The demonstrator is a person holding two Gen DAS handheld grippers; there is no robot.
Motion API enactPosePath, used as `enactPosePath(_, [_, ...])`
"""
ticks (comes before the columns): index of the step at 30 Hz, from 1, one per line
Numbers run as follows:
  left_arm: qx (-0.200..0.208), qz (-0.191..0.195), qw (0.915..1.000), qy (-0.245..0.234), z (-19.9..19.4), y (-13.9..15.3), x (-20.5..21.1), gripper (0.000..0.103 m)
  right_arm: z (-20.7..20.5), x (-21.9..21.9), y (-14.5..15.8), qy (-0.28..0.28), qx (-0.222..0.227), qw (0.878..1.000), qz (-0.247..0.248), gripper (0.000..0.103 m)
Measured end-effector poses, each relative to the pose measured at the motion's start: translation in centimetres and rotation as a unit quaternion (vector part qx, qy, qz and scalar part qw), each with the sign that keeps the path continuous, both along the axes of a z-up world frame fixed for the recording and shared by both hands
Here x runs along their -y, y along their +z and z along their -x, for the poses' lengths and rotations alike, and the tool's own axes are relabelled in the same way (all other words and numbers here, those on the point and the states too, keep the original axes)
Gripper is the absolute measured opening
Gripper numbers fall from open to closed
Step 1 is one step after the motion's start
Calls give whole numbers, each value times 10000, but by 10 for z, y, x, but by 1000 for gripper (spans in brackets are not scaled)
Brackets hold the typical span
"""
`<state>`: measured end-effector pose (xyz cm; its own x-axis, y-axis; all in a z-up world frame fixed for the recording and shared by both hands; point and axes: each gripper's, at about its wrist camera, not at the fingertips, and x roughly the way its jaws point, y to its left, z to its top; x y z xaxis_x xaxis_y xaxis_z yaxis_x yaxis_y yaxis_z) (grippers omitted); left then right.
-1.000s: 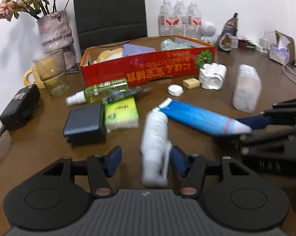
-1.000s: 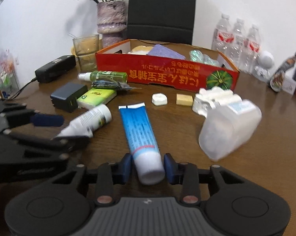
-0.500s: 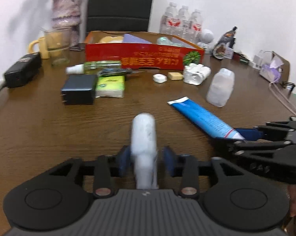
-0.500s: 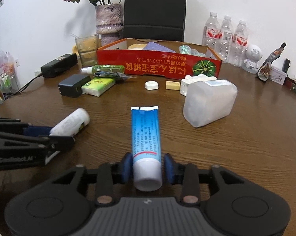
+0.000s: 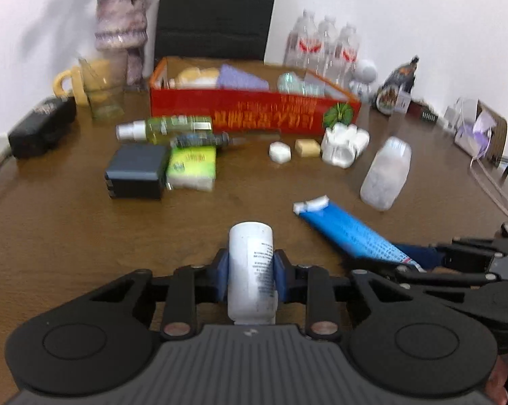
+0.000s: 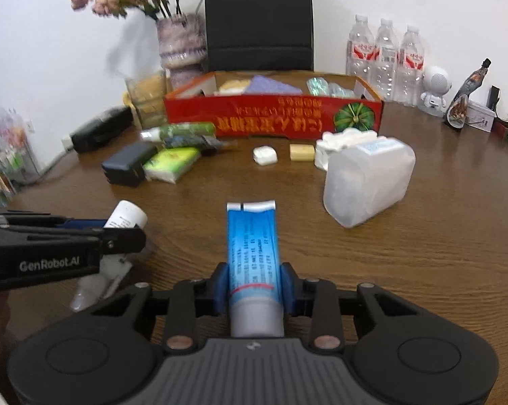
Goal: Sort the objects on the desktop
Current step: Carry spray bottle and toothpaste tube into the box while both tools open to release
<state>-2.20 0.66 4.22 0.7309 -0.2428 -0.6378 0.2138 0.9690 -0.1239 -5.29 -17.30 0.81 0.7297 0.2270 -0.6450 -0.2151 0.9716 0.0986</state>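
white plastic bottle [image 5: 250,270] is clamped between the blue pads of the left tongs [image 5: 250,268], base pointing fwd, printed side up; it appears lifted clear of the tabletop [image 5: 68,229], though contact underneath cannot be confirmed. blue tube [image 6: 252,253] w/ white cap end is gripped by the right tongs [image 6: 254,287], crimped end pointing fwd toward the box. both tongs are clenched on their items, 1 each.

location: both held items sit at the near edge of the tabletop, well apart from the red cardboard box [image 6: 274,119] at the far side. box already holds several items (yellowish, purple, clear-wrapped; exact id unclear).

unsorted items lying between tongs and box: translucent container [image 6: 368,182], white multi-part item [image 5: 343,146], small white block [image 5: 280,152], tan block [image 5: 307,147], green packet [image 5: 193,167], dark adapter [image 5: 136,175], green spray bottle [image 5: 163,128], dark wrapped item [image 5: 203,140].

step in hand, judged: transport phase, both picks complete, no placement yet.

next move calls for: carrying both items fwd over the clutter w/ enough height to clear the box's front wall, then releasing inside. risk: tube is soft and may sag or slip; bottle is smooth and round, may rotate in the pads. frames are blurred, so fine detail is limited.
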Motion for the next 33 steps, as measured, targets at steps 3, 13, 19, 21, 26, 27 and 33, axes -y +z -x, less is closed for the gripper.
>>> enactPosePath(3, [204, 186, 9996, 64, 1, 14, -8, 28, 6, 4, 14, -34, 226, 9996, -137, 31])
enactPosePath(13, [721, 318, 9965, 272, -57, 72, -21, 28, -14, 21, 73, -272, 941, 9950, -183, 31])
enactPosePath(19, [708, 97, 9966, 408, -144, 100, -23, 28, -70, 32, 115, -612, 1483, 9870, -96, 31])
enactPosePath(21, [633, 7, 9970, 452, -176, 101, -24, 28, -99, 34, 122, -667, 1505, 9863, -46, 31])
enactPosePath(26, [245, -177, 9979, 572, -260, 92, -24, 28, -186, 29, 125, -695, 1419, 9874, 4, 31])
enactPosePath(27, [138, -227, 9981, 563, -275, 88, -23, 28, -205, 27, 123, -672, 1358, 9885, 27, 31])
enactPosePath(33, [-412, -846, 9935, 643, -343, 46, -12, 29, -314, 2, 81, -675, 617, 9953, 316, 32])
